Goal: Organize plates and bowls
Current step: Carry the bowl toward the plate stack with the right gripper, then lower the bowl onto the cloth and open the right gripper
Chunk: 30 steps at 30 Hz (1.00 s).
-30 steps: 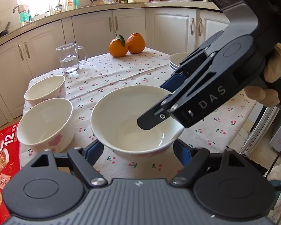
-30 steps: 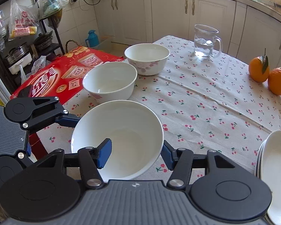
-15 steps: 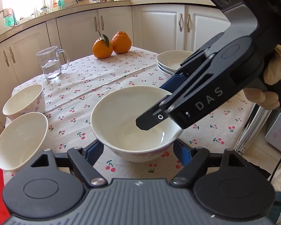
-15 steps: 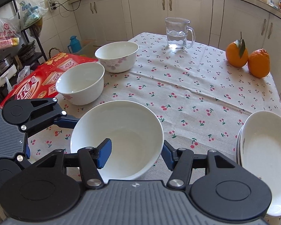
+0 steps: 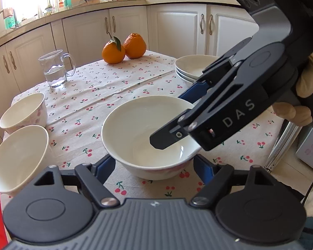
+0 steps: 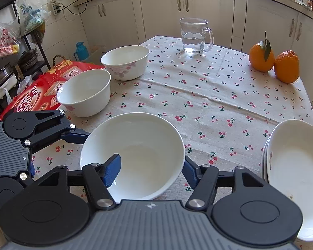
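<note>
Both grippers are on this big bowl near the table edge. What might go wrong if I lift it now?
1. The right gripper pinches only the wall of the large bowl, one finger inside and one outside; glazed china could slip or tip.
2. The left gripper straddles the bowl with open jaws, giving little support.
3. The stacked plates overhang the table edge close by; a swing right could knock them off.

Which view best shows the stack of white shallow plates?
The right wrist view: the stack of white shallow plates sits close, its top plate's inside open to view. In the left wrist view the stack is farther, partly hidden behind the right gripper.
</note>
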### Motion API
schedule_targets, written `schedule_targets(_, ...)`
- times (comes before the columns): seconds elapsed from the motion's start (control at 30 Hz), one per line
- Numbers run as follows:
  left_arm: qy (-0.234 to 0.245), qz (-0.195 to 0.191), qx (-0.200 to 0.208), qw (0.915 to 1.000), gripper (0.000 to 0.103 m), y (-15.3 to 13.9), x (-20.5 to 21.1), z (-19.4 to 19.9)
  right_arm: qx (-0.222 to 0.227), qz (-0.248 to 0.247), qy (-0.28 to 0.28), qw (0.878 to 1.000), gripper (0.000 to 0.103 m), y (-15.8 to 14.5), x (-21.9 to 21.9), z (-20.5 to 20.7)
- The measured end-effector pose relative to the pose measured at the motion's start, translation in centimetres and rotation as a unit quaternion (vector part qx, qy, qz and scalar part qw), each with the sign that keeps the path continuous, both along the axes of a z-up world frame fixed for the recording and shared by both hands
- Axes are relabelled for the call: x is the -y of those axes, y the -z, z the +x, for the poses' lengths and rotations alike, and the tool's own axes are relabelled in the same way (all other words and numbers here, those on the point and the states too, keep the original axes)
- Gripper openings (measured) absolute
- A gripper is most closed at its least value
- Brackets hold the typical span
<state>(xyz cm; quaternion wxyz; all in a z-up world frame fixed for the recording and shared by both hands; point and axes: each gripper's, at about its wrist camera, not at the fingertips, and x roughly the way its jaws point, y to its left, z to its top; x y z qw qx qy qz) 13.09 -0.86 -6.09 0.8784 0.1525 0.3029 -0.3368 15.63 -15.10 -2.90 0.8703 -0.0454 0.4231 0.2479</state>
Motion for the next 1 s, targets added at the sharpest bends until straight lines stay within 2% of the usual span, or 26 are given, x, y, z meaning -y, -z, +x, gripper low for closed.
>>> schedule_targets(0.1, -0.003, 0.001, 0.002, 1.0000, 0.089, -0.1, -0.2, -0.1, 0.010, -0.002, -0.007, 1.000, 0.085, -0.2, -0.2, -0.3)
schedule_targets(0.17, -0.006, -0.001, -0.001, 1.0000, 0.091, -0.3, -0.5, -0.3, 0.023, -0.008, -0.009, 1.000, 0.101, -0.4, -0.4, -0.6)
schedule_targets(0.4, -0.028, 0.016, 0.002, 0.9995, 0.096, -0.6, -2.1, -1.8, 0.048, -0.020, -0.019, 0.998, 0.103, -1.3, -0.9, -1.5)
schedule_targets(0.6, -0.063, 0.004, 0.006, 0.9980, 0.096, -1.7, -4.6, -3.1, 0.066, -0.021, -0.032, 0.997, 0.103, -2.1, -1.7, -2.5)
schedule_targets(0.77, -0.100, -0.005, 0.034, 0.9944, 0.099, -3.6, -6.8, -3.8, 0.084, -0.014, -0.044, 0.995, 0.103, -3.2, -2.5, -3.3)
schedule_targets(0.9, -0.127, -0.008, 0.063, 0.9899, 0.099, -4.7, -8.3, -4.1, 0.103, -0.030, -0.068, 0.992, 0.103, -4.2, -3.7, -3.9)
schedule_targets(1.0, -0.145, -0.015, 0.068, 0.9870, 0.099, -5.1, -9.2, -4.0, 0.101, -0.027, -0.085, 0.991, 0.103, -4.6, -4.5, -4.1)
